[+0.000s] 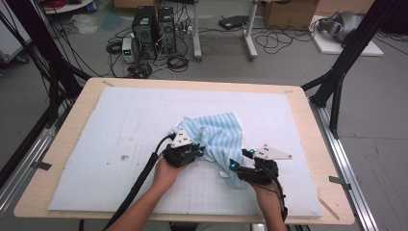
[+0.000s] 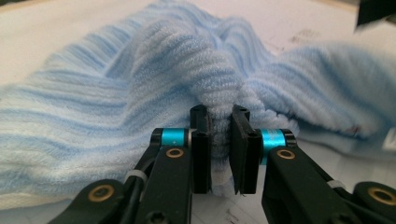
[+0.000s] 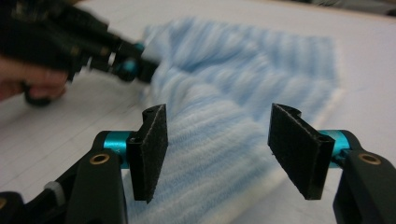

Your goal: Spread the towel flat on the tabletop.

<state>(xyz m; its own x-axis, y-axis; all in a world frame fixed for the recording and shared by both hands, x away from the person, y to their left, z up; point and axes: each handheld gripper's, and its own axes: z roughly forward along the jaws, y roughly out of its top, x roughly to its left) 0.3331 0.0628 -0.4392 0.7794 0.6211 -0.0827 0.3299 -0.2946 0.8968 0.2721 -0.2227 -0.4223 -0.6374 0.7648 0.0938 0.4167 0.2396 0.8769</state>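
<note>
- Left claw (image 2: 219, 116) first. Open or shut?
- Shut almost all the way. Pinched a fat fold of the cloth (image 2: 140, 79) between both jaws. Squeezed it into a hump right there.
- And the right claw (image 3: 217, 121)?
- Stood wide open. Held nothing. Hung low over the near end of the cloth, with one jaw out to each side of a long strip.
- Where, then, for the cloth?
- Lay all bunched up near the middle of the mat (image 1: 120, 125), a little toward the hands. Sat between the two claws: left one at its left edge, right one at its near right corner.
- And farther out?
- Just the white mat on a wood table (image 1: 308, 110). Computers (image 1: 154, 29) and wires on the floor behind.
- Could go wrong how?
- Could slip out of the left claw, maybe, if tugged too hard. Looked so soft and fluffy. Could get missed by the right claw too, if shut too high: would catch only fuzz, or nothing. Could also grab two layers at once, with so many folds, and then would not spread flat. Might snag the mat if dipped too low.
</note>
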